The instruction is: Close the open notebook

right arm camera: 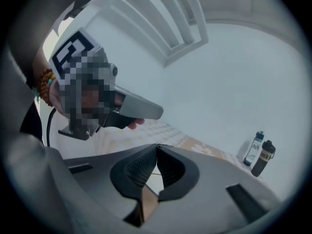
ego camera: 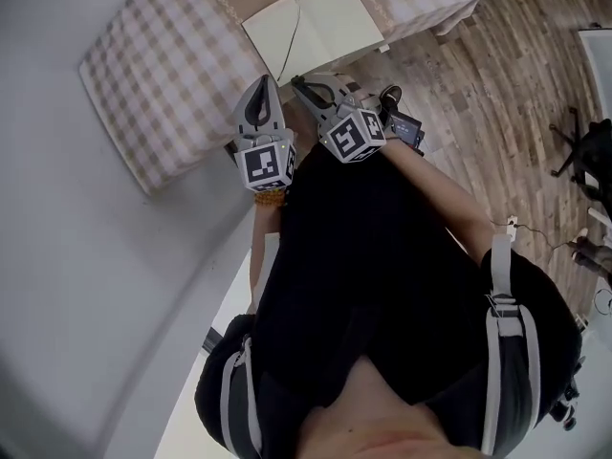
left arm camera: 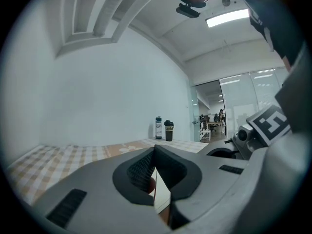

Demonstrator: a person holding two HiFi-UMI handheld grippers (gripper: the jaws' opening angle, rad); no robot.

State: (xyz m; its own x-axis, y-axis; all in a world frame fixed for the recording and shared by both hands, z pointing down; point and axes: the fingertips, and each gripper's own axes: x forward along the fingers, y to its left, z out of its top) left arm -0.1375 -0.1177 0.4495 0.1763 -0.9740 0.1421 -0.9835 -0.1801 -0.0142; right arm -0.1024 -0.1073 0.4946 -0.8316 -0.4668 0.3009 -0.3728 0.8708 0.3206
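Note:
The open notebook (ego camera: 311,27) lies flat on the checked tablecloth (ego camera: 163,75), cream pages up, with a thin ribbon running down the fold. Both grippers hover side by side just short of the table's near edge, pointing at the notebook. The left gripper (ego camera: 261,80) has its jaws together and holds nothing; in its own view the tips (left arm camera: 155,148) meet. The right gripper (ego camera: 296,83) is also shut and empty, its tips (right arm camera: 157,146) touching. A strip of pale page (right arm camera: 155,177) shows below the closed pads. Neither gripper touches the notebook.
Two bottles (left arm camera: 158,127) (left arm camera: 168,130) stand at the table's far end, seen again in the right gripper view (right arm camera: 258,156). A white wall runs along the table's left. Wooden floor (ego camera: 497,113) lies to the right, with dark equipment (ego camera: 593,161) at the edge.

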